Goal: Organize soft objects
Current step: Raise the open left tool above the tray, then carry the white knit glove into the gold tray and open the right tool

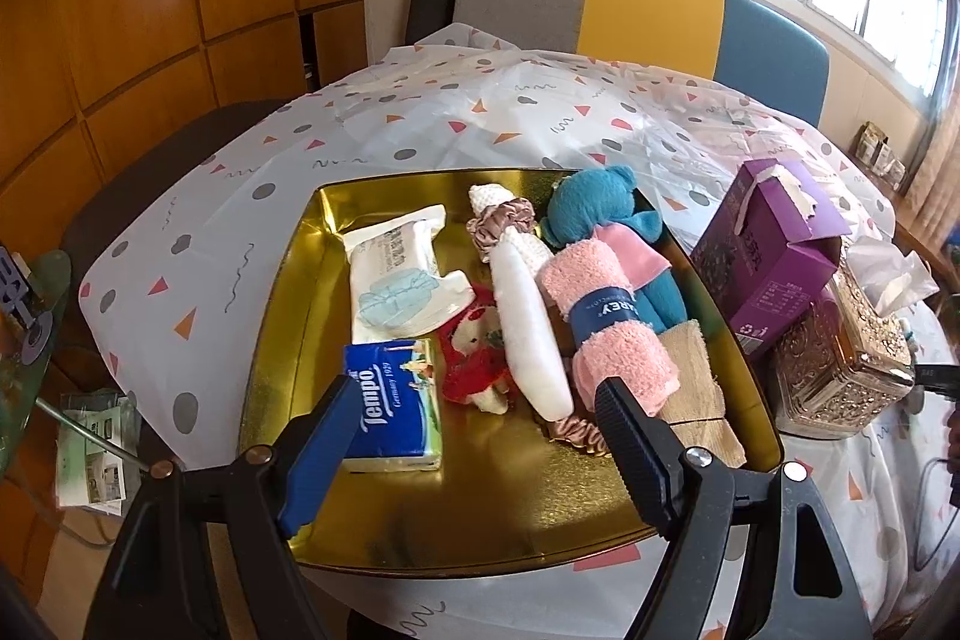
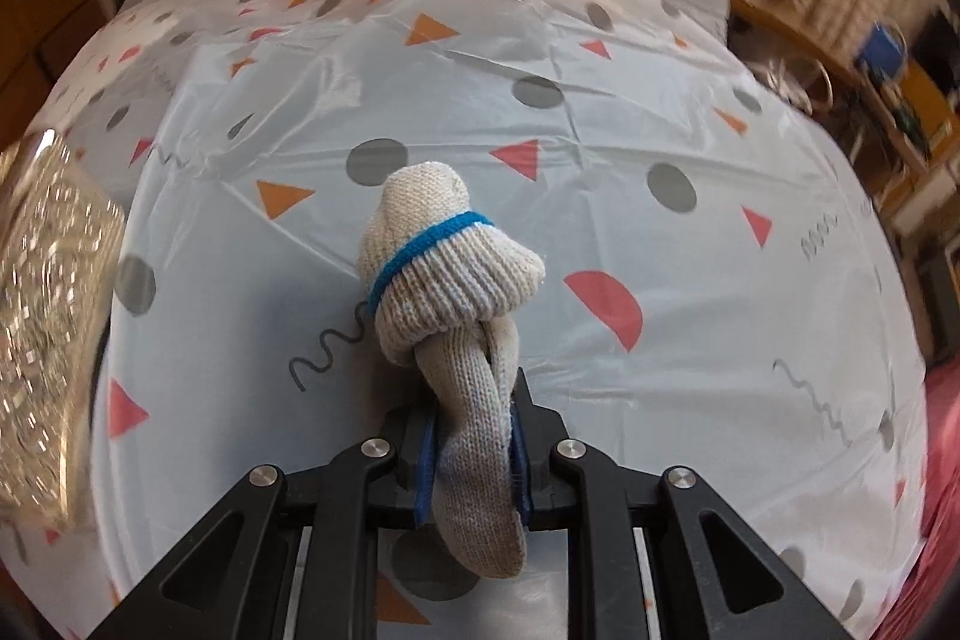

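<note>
A gold tray (image 1: pixel 282 316) on the patterned tablecloth holds several soft items. Among them are a wet-wipes pack (image 1: pixel 399 280), a blue Tempo tissue pack (image 1: pixel 399 400), a red plush toy (image 1: pixel 474 358), a white pad (image 1: pixel 528 328), a rolled pink towel (image 1: pixel 606 316) and a teal teddy bear (image 1: pixel 594 208). My left gripper (image 1: pixel 480 400) hovers open over the tray's near side, with nothing between its fingers. In the right wrist view, my right gripper (image 2: pixel 471 436) is shut on a balled grey-white sock (image 2: pixel 450 268) with a blue band, held above the tablecloth (image 2: pixel 660 280).
A purple box (image 1: pixel 762 250) and an ornate gold tissue box (image 1: pixel 840 358) stand right of the tray; the ornate box (image 2: pixel 48 328) also shows at the left of the right wrist view. A chair (image 1: pixel 648 10) stands behind the table. A glass side table (image 1: pixel 30 328) sits at the left.
</note>
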A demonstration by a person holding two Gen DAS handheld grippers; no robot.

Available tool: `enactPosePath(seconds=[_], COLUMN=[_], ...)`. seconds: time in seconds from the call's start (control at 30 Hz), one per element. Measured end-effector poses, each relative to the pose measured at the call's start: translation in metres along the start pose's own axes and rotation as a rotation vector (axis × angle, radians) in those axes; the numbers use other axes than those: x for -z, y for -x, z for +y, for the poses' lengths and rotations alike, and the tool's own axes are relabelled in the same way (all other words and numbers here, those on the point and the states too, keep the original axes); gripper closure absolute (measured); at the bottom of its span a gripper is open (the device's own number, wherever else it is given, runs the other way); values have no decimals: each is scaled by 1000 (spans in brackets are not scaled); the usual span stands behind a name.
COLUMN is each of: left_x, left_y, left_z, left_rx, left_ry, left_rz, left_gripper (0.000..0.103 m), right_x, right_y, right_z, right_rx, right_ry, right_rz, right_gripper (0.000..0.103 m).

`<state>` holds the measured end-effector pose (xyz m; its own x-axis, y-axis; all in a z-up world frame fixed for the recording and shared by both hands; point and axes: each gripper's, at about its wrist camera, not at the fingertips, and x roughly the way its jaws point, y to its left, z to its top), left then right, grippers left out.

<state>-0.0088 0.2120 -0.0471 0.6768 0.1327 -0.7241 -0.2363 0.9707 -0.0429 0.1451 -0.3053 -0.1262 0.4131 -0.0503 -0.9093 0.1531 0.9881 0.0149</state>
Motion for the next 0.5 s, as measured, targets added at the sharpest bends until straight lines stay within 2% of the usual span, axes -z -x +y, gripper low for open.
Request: enactPosePath(seconds=[0.13,0.3,0.5], left_x=[0,1,1], left_y=[0,1,0], left_z=[7,14,23], left_rx=[-5,-12,-18], left_ry=[12,21,44], left_rz=[0,-4,1], left_gripper=[22,22,22], right_x=[-7,-21,-48], right_y=[13,34,86], right_z=[1,15,35], right_rx=[-12,-20,-70], right_ry=[-56,-39,-18], right_rz=[-35,-88,-236], right_gripper=[84,84,84])
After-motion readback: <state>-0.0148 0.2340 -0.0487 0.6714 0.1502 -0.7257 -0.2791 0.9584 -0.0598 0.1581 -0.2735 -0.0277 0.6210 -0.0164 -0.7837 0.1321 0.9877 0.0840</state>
